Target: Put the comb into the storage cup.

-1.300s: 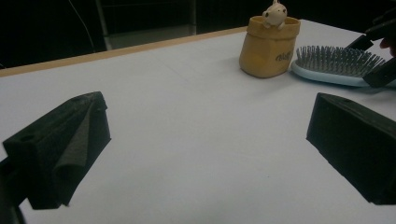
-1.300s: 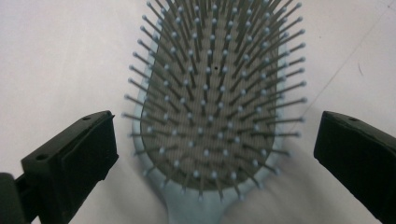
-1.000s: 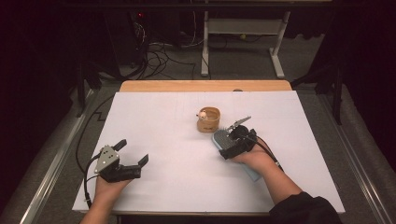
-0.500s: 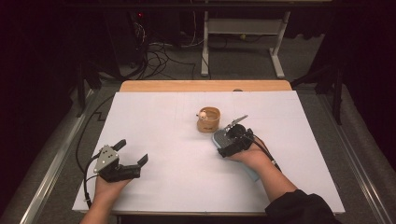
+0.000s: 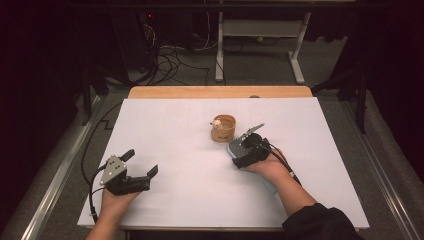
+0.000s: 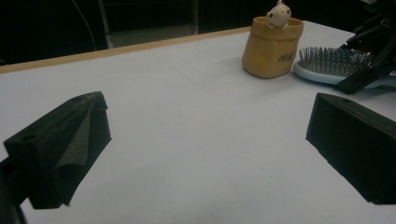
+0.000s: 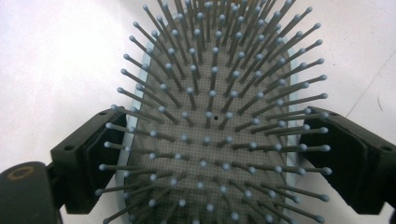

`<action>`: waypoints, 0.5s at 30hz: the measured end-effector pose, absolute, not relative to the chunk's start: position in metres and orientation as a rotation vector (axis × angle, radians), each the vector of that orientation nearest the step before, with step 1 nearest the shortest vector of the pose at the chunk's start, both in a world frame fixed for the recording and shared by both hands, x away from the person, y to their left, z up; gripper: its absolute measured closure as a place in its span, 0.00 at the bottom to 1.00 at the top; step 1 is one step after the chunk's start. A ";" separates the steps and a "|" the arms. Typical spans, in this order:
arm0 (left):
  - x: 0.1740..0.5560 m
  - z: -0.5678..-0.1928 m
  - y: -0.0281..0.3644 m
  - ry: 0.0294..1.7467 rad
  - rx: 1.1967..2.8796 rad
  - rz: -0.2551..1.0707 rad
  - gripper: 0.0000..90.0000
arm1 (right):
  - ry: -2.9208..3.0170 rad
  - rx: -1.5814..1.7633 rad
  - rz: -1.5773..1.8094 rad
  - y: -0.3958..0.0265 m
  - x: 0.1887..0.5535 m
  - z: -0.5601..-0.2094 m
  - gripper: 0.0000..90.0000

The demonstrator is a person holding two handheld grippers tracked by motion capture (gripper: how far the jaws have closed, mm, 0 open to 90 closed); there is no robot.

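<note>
A light blue hairbrush [image 5: 233, 147] lies bristles up on the white table, just right of a tan cup [image 5: 223, 129] with a small cream figure on its rim. My right gripper [image 5: 239, 152] straddles the brush head [image 7: 210, 116]. Its jaws have just been closing and both pads now sit against the rim, one on each side. My left gripper [image 5: 142, 161] rests near the front left of the table. It is open, with nothing between its jaws [image 6: 205, 126]. From there the cup [image 6: 273, 46] and the brush [image 6: 327, 65] show at the far right.
The white sheet [image 5: 165, 130] covers most of a wooden table, and a strip of wood [image 5: 220, 92] shows at the far edge. Cables and a white table frame [image 5: 260, 40] lie on the dark floor beyond.
</note>
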State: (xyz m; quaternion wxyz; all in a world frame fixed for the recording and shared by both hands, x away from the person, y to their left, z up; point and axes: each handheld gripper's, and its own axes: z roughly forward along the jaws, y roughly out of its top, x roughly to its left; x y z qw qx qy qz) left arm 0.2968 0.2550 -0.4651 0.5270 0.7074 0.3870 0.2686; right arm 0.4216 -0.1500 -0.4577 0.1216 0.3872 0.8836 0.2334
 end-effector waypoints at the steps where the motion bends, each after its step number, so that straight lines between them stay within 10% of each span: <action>1: 0.297 -0.465 0.255 0.925 1.691 0.642 0.01 | 2.582 1.129 0.679 -0.150 0.422 -0.457 0.12; 15: 0.296 -0.465 0.255 0.920 1.691 0.645 0.01 | 2.603 1.113 0.657 -0.148 0.423 -0.456 0.14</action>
